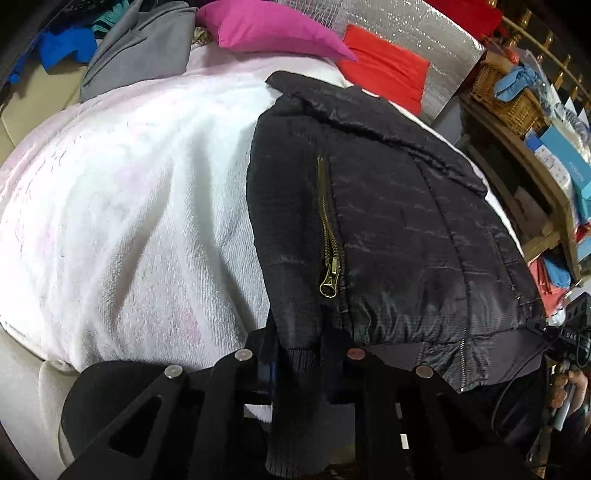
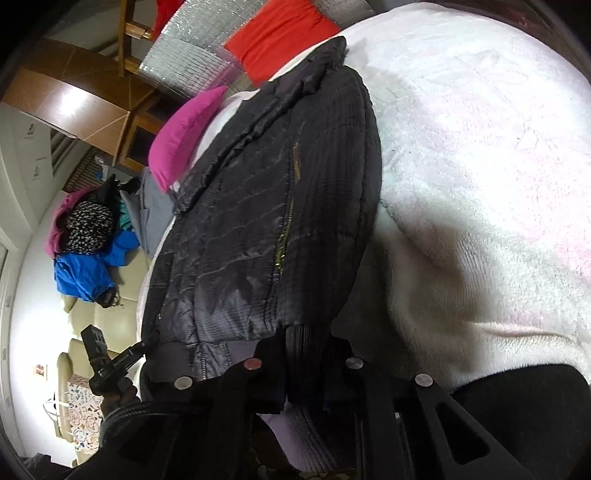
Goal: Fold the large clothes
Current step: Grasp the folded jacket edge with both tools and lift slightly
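A black quilted jacket point(image 1: 399, 221) with a brass zipper point(image 1: 330, 258) lies on a white fluffy blanket point(image 1: 129, 206), collar at the far end. My left gripper point(image 1: 299, 354) is shut on the jacket's ribbed hem at its left bottom corner. In the right wrist view the same jacket point(image 2: 258, 221) lies on the blanket point(image 2: 480, 166). My right gripper point(image 2: 304, 363) is shut on the ribbed hem at the jacket's right bottom corner. The other gripper point(image 2: 107, 362) shows at lower left, held by a hand.
A pink pillow point(image 1: 266, 26), a red pillow point(image 1: 384, 70) and a grey garment point(image 1: 140, 48) lie at the far end. A silver foil sheet point(image 1: 424, 33) stands behind them. Wooden shelves with baskets and boxes point(image 1: 517, 103) stand right. A pile of clothes point(image 2: 88, 236) lies on a cream sofa.
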The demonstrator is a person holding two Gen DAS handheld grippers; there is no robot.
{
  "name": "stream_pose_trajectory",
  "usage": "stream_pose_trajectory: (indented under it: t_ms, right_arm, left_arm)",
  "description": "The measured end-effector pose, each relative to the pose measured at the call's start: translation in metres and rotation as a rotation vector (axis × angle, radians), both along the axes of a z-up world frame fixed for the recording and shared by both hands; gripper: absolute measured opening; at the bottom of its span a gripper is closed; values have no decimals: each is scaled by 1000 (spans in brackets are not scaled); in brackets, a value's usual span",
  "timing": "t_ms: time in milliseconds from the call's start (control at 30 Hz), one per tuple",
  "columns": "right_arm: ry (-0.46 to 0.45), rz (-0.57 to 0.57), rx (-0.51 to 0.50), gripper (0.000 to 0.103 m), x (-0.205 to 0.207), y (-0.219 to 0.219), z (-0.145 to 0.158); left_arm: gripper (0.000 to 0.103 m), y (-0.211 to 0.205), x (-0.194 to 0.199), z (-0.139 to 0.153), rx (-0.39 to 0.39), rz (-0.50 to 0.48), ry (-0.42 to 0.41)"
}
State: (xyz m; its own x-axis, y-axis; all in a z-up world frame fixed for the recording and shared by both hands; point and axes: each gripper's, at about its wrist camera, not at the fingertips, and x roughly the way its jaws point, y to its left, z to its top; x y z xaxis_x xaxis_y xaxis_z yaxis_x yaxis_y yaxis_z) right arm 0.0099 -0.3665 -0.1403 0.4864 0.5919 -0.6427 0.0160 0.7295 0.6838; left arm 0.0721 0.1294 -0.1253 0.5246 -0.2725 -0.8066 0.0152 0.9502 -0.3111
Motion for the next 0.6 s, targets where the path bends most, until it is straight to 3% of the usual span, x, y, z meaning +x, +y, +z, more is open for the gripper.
stream_pose_trajectory:
  t_ms: [300,500,600]
  right_arm:
    - [-53,41,72,13,-24,-4,25]
    - [-125,60,127,12,-31,-4,45]
    - [-129,62,137,12,-30,-7,44]
  left_arm:
    - [18,1,-24,29,-6,-6,-49]
    - [18,0,-23,60,5,-1,-109]
    - [18,-2,-16,59,13,-5,-108]
